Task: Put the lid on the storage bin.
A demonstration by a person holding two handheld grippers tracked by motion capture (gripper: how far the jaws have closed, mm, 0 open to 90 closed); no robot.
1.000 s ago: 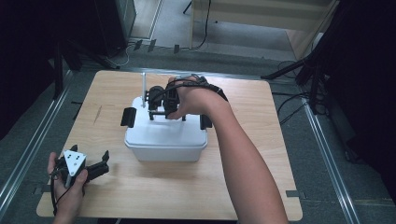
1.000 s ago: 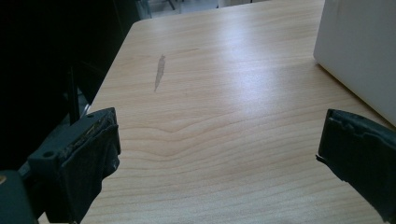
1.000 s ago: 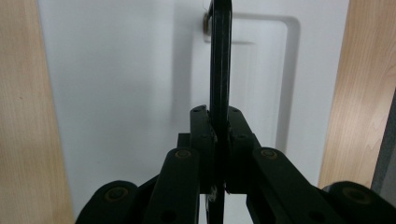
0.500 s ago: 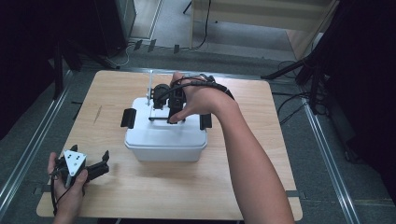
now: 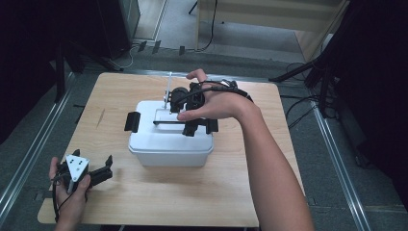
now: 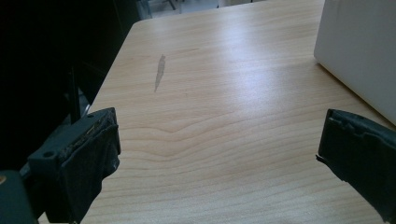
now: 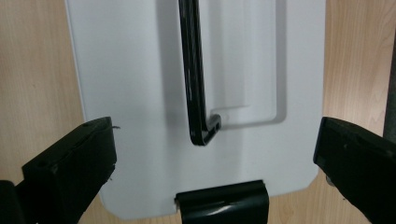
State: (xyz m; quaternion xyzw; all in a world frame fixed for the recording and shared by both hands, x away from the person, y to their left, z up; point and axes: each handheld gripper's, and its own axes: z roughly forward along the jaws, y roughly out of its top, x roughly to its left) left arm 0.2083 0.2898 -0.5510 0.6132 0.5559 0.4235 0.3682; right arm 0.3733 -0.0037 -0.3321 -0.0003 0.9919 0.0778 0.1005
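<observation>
A white lidded box point(image 5: 171, 144) stands in the middle of the wooden table point(image 5: 269, 144), with a thin black handle point(image 5: 168, 123) across its lid and a black clip point(image 5: 131, 121) at its left end. My right gripper point(image 5: 191, 111) hangs over the right end of the lid, pointing down. Its jaws have just been opening and now stand wide, open. In the right gripper view point(image 7: 214, 140) the handle's end point(image 7: 203, 133) lies between them, untouched, above the right clip point(image 7: 222, 203). My left gripper point(image 5: 108, 168) is open at the front left of the table.
In the left gripper view point(image 6: 218, 135) bare wood lies between the jaws, with a grey smear point(image 6: 160, 72) farther off and the box wall point(image 6: 359, 51) at the right. A thin white rod point(image 5: 168, 89) rises behind the box. Cables and stands ring the table.
The right hand has shifted a little to the right over the lid, and the black handle now shows free along the lid. The left hand has not moved.
</observation>
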